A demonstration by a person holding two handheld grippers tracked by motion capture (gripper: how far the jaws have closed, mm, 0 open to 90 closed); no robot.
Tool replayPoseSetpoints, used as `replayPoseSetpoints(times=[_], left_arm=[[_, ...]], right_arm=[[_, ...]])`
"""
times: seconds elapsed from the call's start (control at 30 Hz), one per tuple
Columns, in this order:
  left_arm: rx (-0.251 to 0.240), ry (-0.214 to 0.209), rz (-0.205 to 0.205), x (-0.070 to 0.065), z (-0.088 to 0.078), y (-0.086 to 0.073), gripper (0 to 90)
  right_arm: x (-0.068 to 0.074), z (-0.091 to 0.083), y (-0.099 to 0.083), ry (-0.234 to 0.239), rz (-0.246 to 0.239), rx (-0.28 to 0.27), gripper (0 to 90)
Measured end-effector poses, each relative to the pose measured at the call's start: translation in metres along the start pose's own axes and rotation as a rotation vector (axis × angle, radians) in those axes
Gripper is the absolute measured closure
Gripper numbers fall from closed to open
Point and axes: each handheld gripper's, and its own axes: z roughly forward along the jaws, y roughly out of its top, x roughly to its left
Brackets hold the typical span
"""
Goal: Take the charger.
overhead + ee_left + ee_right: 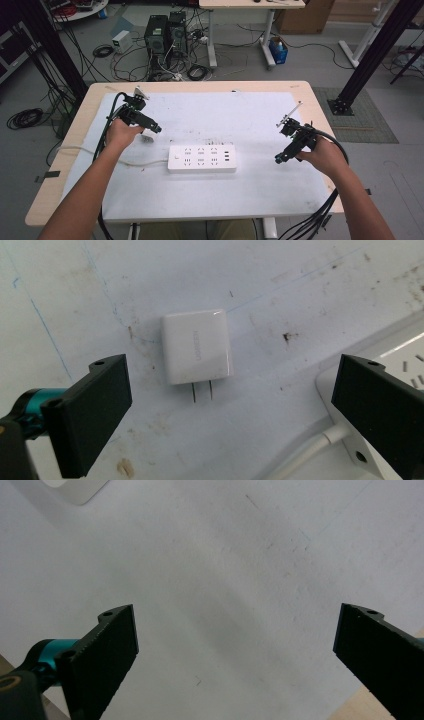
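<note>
1. The person's forearms come in over the near edge of the surface (310, 100), a pale wooden top largely covered by a white mat (250, 120) marked with dark smudges.
2. A white power strip (202, 158) lies flat near the middle of the mat, a little toward the near edge, with its long side parallel to that edge. Its white cord (142, 163) runs off toward the left edge of the surface.
3. The right gripper (280, 158) is held in the right hand (325, 156) near the right edge of the surface, well apart from the power strip and angled down toward the mat. In the right gripper view its jaws stand spread wide with bare mat between them, a corner of the power strip at the top left and the wooden edge of the surface at the bottom right.
4. The left gripper (155, 128) is held in the left hand (121, 133) toward the left side of the mat, just beyond the power strip's left end.
5. In the left gripper view its jaws are spread wide, and a small white charger (198, 346) lies flat on the mat between and beyond them, touching neither. Its two metal prongs (201, 390) point back toward the gripper. The end of the power strip sits just behind the right-hand jaw.
</note>
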Motion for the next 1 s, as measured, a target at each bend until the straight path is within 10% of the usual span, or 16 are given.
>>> replayPoseSetpoints(times=[0.53, 1.0], left_arm=[[0.030, 0.046, -0.009, 0.006, 0.051, 0.004, 3.0], [0.067, 0.044, -0.016, 0.010, 0.062, 0.003, 13.2]], right_arm=[[0.000, -0.002, -0.003, -0.001, -0.011, 0.003, 3.5], [-0.002, -0.004, -0.005, -0.001, -0.016, -0.001, 3.5]])
